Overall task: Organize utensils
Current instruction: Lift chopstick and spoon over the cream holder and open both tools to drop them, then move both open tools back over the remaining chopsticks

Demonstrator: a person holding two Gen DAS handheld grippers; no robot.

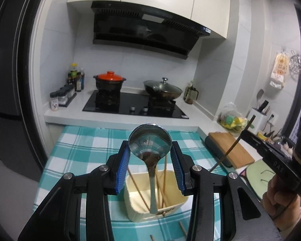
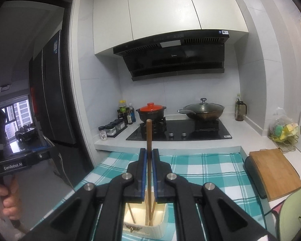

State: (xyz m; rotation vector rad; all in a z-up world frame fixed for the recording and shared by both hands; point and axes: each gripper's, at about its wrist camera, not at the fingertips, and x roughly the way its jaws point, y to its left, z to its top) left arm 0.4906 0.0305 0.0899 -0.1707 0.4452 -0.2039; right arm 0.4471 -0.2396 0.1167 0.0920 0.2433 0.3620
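1. Left claw (image 1: 150,166) spread around a spoon (image 1: 150,150) standing in the cream holder (image 1: 136,206)
2. Right claw (image 2: 149,172) pinching a chopstick (image 2: 149,138) above the holder on the checked desk (image 2: 200,166)
3. Beyond: stove (image 2: 182,132), range hood (image 2: 176,60), white cabinets (image 2: 160,6)

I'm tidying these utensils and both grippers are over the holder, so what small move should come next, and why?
Probably open the right gripper: its chopstick stands upright with its lower end already in the cream holder. The left gripper stands open around the spoon.
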